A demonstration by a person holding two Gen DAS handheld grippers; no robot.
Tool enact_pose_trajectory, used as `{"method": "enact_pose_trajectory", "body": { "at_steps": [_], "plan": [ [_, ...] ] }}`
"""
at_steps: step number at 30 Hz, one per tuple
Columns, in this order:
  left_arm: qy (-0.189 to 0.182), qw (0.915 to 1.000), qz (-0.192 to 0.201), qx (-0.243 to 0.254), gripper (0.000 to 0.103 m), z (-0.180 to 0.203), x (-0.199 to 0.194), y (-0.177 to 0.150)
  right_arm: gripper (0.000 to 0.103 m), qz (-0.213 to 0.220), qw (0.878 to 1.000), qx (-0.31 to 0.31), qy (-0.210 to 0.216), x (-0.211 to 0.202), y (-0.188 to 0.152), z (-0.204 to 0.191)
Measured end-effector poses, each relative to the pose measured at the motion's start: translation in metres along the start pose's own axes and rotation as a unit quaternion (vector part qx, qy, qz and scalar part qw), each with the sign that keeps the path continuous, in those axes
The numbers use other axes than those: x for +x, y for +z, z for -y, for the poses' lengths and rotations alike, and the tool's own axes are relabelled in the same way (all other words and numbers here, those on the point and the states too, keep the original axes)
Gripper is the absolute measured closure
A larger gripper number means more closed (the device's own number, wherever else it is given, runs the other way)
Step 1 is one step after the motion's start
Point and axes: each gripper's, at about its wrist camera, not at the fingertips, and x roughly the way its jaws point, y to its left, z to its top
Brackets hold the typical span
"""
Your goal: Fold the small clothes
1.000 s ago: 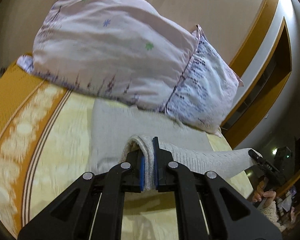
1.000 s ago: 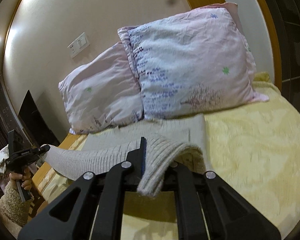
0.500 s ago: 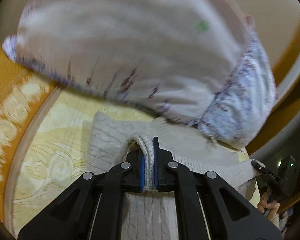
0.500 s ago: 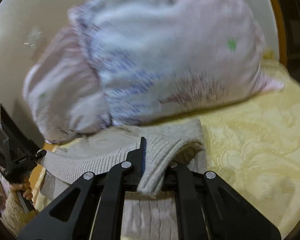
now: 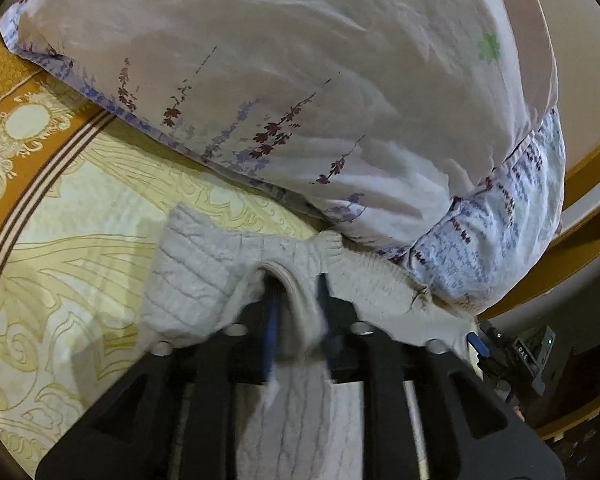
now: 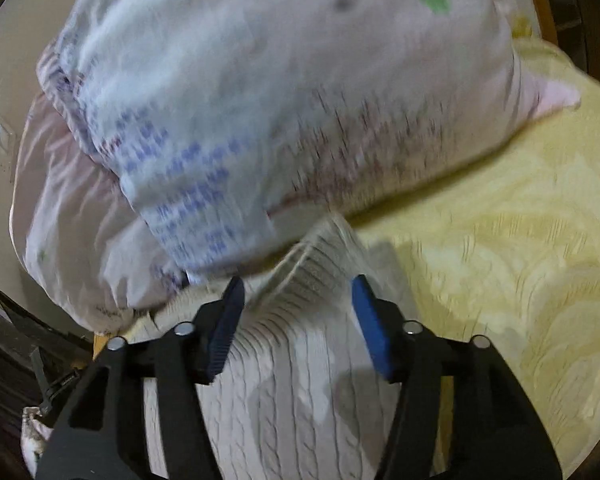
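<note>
A pale grey cable-knit sweater (image 5: 196,276) lies on the yellow bedspread, folded over on itself, its far edge against the pillows. My left gripper (image 5: 296,296) hovers low over the folded edge. Its jaws are opening, and the ribbed hem (image 5: 300,300) still stands between the blue pads, slack. My right gripper (image 6: 298,296) is over the sweater's (image 6: 300,392) other corner. Its jaws are opening too, and they stand wide apart with the knit lying loose under and between them, touching neither pad. In the left wrist view the right gripper (image 5: 500,352) shows at the far right.
Two pale floral pillows (image 5: 300,80) (image 6: 280,100) lean just beyond the sweater and fill the upper view. The yellow patterned bedspread (image 6: 500,260) spreads to the right; its orange border (image 5: 24,120) runs along the left. A wooden headboard edge (image 5: 588,184) is behind.
Both grippers went forward and down toward the pillows, carrying the sweater's hem over onto its far part. Both jaws, shut on the hem before, have parted.
</note>
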Motion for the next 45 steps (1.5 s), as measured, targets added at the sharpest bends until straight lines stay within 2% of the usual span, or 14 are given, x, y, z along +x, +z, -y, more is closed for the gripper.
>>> {"method": "enact_pose_trajectory", "body": {
  "at_steps": [3,9,13,19,21,23,25,27,30,36,39,45],
  "plan": [
    [0.003,0.9998,0.019,0.011,0.053,0.006,-0.011,-0.002,0.046,0.003,1.0,-0.011,-0.003,-0.016,-0.006,0.004],
    [0.032,0.9976,0.027,0.056,0.052,0.008,-0.044,-0.018,0.051,-0.007,0.999,-0.029,-0.042,-0.048,-0.031,0.031],
    [0.052,0.9945,0.016,0.09,0.053,0.006,-0.057,-0.039,0.054,-0.019,0.998,-0.03,-0.051,-0.065,-0.053,0.049],
    [0.071,0.9905,0.0,0.118,0.054,0.004,-0.065,-0.067,0.062,-0.025,0.997,-0.051,-0.045,-0.075,-0.075,0.047],
    [0.077,0.9893,-0.003,0.124,0.057,0.004,-0.064,-0.072,0.068,-0.028,0.996,-0.065,-0.05,-0.074,-0.08,0.044],
    [0.08,0.989,-0.004,0.124,0.06,0.003,-0.063,-0.076,0.082,-0.034,0.995,-0.076,-0.053,-0.069,-0.082,0.04],
    [0.08,0.9892,-0.006,0.122,0.065,0.002,-0.062,-0.078,0.088,-0.03,0.994,-0.091,-0.06,-0.068,-0.086,0.035],
    [0.086,0.9886,-0.008,0.124,0.076,0.002,-0.059,-0.081,0.092,-0.024,0.992,-0.104,-0.068,-0.068,-0.088,0.03],
    [0.088,0.9881,-0.015,0.125,0.088,0.001,-0.056,-0.084,0.094,-0.009,0.992,-0.108,-0.068,-0.075,-0.089,0.025],
    [0.06,0.9913,-0.012,0.116,0.093,-0.001,-0.069,-0.082,0.095,0.019,0.995,-0.087,-0.039,-0.106,-0.089,0.021],
    [0.052,0.9914,-0.011,0.12,0.095,-0.001,-0.078,-0.084,0.095,0.016,0.996,-0.083,-0.037,-0.111,-0.093,0.021],
    [0.056,0.9922,-0.022,0.109,0.095,-0.013,-0.073,-0.093,0.095,-0.03,0.993,-0.067,-0.096,-0.088,-0.104,0.042]
  ]
}}
